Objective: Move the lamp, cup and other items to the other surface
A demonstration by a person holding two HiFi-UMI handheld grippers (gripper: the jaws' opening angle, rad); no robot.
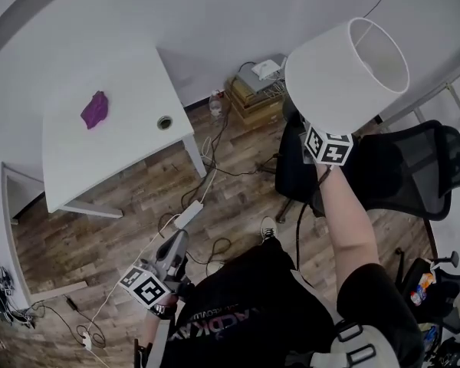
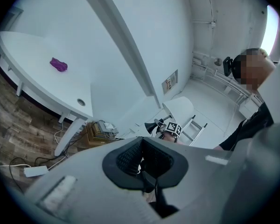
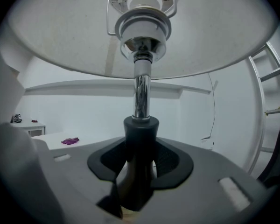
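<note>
Gripping the lamp (image 1: 345,71) by its dark stem, our right gripper (image 3: 141,141) holds it aloft near the black chair (image 1: 414,159); our left gripper (image 1: 176,242) is closed (empty). A purple cloth (image 1: 94,110) lies near an edge of the white table (image 1: 130,152).

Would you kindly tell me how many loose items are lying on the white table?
1: a crumpled purple item on the left half of the white table, seen from the head view. The round cable hole near its right corner looks built in.
</note>
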